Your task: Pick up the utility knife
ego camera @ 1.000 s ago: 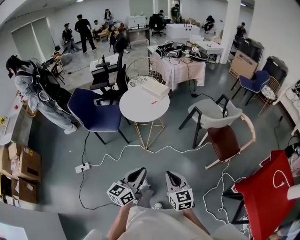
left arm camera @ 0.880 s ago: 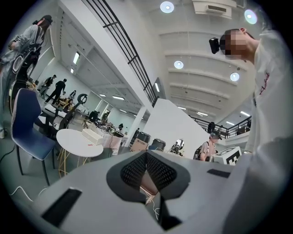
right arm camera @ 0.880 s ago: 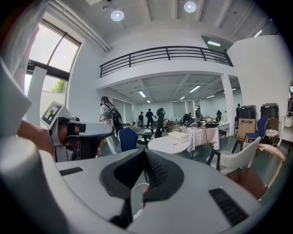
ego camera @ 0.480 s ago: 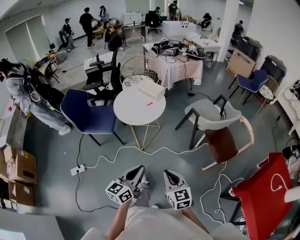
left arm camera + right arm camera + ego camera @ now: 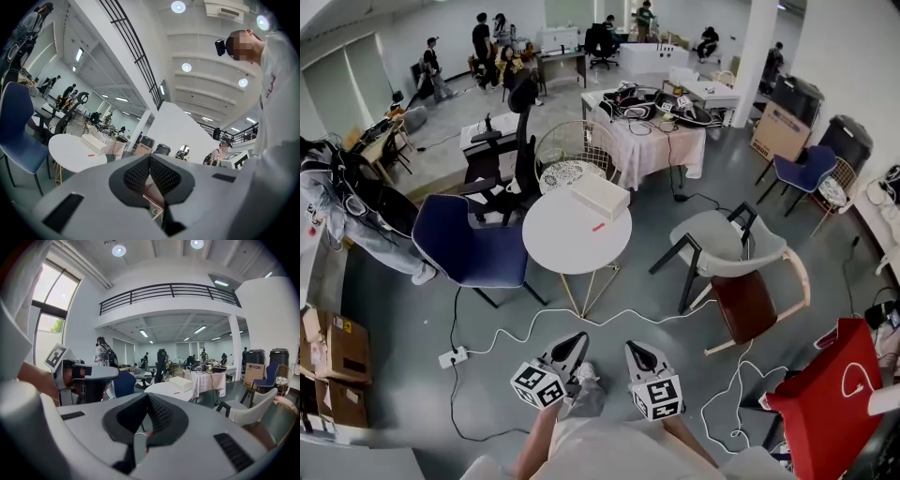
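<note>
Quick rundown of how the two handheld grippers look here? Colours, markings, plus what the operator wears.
The left gripper and right gripper match: light grey moulded shells tapering to dark tips, with black ribbed pads inside. Each carries a white cube printed with black square markers. The operator wears a pale top.

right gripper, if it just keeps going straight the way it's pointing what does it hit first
Probably the round white table: the shut right gripper aims at its near edge, with nothing standing between. Depth is unclear, and it tilts slightly down, so it could meet the floor first.
</note>
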Motion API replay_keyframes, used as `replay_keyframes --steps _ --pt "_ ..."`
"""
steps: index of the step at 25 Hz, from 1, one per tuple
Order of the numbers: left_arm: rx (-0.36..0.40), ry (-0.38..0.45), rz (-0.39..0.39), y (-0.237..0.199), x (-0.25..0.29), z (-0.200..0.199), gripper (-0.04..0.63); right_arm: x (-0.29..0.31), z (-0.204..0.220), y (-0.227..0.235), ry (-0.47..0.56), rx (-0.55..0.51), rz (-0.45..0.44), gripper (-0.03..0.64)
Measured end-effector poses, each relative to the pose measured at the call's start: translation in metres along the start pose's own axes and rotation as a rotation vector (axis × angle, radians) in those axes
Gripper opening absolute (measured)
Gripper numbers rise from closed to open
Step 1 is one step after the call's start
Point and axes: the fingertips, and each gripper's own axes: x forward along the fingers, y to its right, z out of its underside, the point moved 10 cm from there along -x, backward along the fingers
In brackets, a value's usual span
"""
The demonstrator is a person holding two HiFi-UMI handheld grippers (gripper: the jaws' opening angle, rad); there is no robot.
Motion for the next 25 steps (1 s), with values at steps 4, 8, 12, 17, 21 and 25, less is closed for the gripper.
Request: replay_keyframes --steps 4,8,12,17,21,25 --pt "0.001 -0.002 0.017 -0.028 0.019 -0.02 0.012 0.037 -0.02 0.009 0.002 -0.013 -0.002 0.017" --pt "-0.005 -0.002 0.019 -0.056 0.031 -0.035 0.012 0.072 -0.036 0.013 0.005 -0.022 -0.003 0.017" --pt "-0.009 0.001 0.016 -0.084 0.043 -0.049 0.012 0.104 -0.048 0.014 -0.002 -0.039 -0.007 0.017" --pt "-0.003 0.01 0.02 -0.115 0.058 -0.066 0.012 0.14 -0.062 0.019 -0.002 -0.053 -0.008 0.017" --pt "0.001 0.025 0.035 -0.138 0.072 -0.081 0.012 0.167 -0.077 0.029 0.014 -0.065 0.015 0.017" --pt "0.019 0.017 0.056 -0.153 0.085 -0.087 0.012 0.184 -0.08 0.035 0.022 -0.06 0.035 0.017"
